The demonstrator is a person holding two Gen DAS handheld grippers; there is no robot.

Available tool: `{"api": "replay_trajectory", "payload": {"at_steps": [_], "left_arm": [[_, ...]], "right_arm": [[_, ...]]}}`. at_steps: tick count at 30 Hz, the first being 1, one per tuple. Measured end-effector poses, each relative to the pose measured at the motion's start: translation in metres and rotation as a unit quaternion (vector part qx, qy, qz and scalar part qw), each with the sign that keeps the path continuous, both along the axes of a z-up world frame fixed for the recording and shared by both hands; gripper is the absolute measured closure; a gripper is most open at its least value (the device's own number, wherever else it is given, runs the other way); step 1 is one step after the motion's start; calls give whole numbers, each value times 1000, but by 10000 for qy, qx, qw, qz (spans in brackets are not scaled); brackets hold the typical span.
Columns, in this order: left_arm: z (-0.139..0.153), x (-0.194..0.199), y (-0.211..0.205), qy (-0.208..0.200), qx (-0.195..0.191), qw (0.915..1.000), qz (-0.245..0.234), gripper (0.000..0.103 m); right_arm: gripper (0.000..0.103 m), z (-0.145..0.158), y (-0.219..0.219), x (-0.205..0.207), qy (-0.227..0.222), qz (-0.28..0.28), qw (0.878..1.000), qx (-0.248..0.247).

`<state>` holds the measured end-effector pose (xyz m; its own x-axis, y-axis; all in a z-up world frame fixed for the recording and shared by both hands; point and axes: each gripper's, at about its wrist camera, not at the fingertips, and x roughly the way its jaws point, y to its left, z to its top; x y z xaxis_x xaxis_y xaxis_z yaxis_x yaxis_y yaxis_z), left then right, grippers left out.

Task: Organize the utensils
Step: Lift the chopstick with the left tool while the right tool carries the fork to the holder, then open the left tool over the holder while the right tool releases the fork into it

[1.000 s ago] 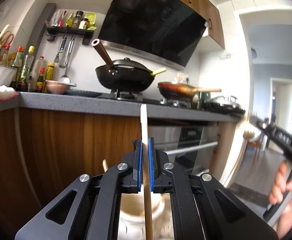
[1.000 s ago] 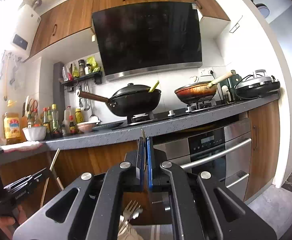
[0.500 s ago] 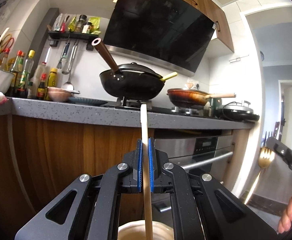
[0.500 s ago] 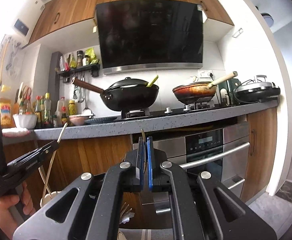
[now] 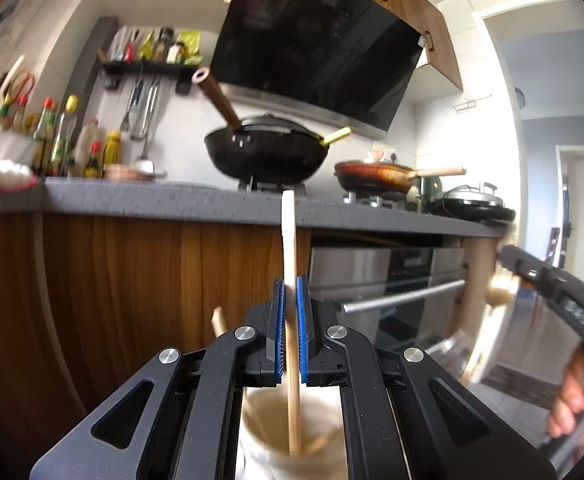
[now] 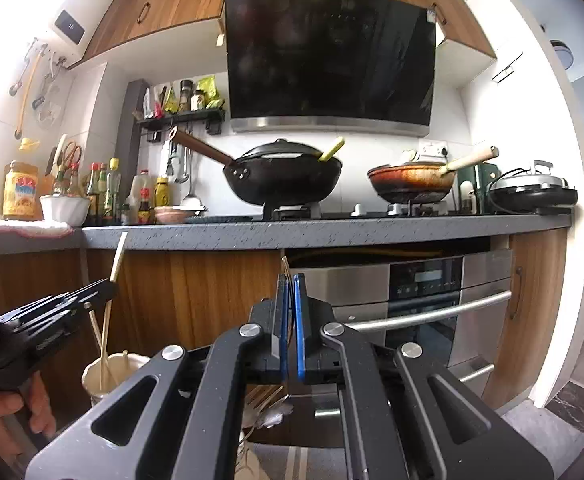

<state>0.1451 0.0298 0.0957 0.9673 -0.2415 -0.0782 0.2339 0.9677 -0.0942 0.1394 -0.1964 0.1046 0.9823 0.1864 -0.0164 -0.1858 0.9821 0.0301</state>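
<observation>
My left gripper (image 5: 290,292) is shut on a wooden chopstick (image 5: 288,240) that stands upright, its lower end inside a cream ceramic holder (image 5: 271,440) right below the jaws. Another wooden stick (image 5: 219,320) leans in the holder. The same holder (image 6: 109,372) and chopstick (image 6: 116,260) show at lower left in the right wrist view, under the left gripper (image 6: 103,286). My right gripper (image 6: 289,312) is shut on a thin gold fork; its tines (image 6: 263,394) hang below the jaws. The right gripper (image 5: 508,256) shows blurred at right in the left wrist view.
A grey countertop (image 6: 292,234) runs across with a black wok (image 6: 283,178), a frying pan (image 6: 412,180), sauce bottles (image 6: 103,188) and a white bowl (image 6: 65,208). A steel oven (image 6: 432,300) sits under the hob. A striped cloth (image 6: 287,460) lies below.
The left gripper has lowered the chopstick further into the holder, which now fills more of the view. The right gripper with the fork has moved lower and blurs with motion.
</observation>
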Motion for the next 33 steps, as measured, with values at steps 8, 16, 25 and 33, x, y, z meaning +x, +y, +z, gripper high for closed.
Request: {"api": "replay_trajectory", "payload": {"at_steps": [8, 16, 25, 33], "left_arm": [[-20, -24, 3, 436, 182, 9988, -95, 96], [-33, -26, -1, 782, 357, 9962, -159, 96], [-37, -22, 1, 926, 387, 9949, -118, 96], [-37, -26, -1, 885, 418, 9952, -55, 84]], "right_arm": [[100, -17, 19, -2, 81, -2, 9985, -535], [100, -23, 22, 1, 209, -2, 9980, -605], [100, -25, 20, 7, 311, -59, 9980, -556], [100, -25, 15, 10, 405, -139, 9980, -463]]}}
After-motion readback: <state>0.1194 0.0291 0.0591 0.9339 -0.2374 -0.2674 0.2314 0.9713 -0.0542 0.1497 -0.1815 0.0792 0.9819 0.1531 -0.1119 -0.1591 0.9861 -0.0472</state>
